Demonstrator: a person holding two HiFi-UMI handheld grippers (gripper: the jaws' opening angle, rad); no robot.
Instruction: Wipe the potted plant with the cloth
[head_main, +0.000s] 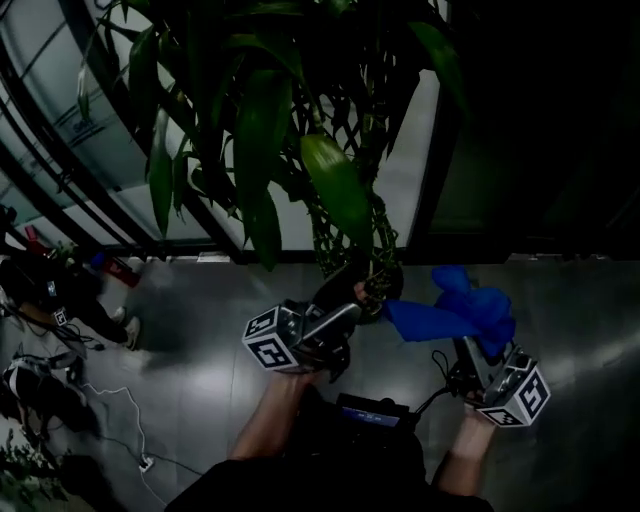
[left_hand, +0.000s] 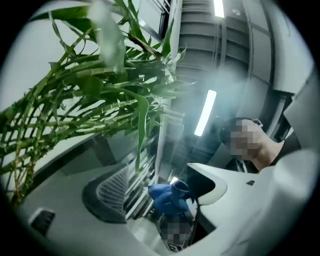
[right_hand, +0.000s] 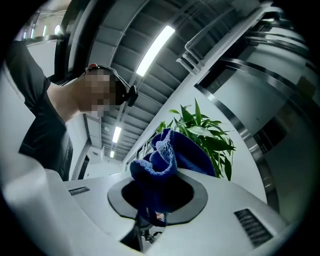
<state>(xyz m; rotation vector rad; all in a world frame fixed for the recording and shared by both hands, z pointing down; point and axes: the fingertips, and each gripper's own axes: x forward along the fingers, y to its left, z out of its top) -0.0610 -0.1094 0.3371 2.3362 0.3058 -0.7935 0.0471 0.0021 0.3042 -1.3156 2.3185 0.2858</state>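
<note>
Right fingers (right_hand: 198, 200) clamp cloth (head_main: 455, 310), stretched leftward

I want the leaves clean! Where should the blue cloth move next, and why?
Probably ease the right gripper toward the big drooping leaf: its jaws clamp the blue cloth, but the cloth looks short of that leaf.

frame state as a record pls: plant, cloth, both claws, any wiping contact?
plant: potted plant, long green leaves, straight ahead
cloth: blue cloth, bunched, low beside the plant's stems
left claw: jaws apart, nothing gripped, aimed at the lower stems
right claw: closed on the cloth
contact: cloth clear of the upper leaves; whether it touches the stems cannot be told
</note>
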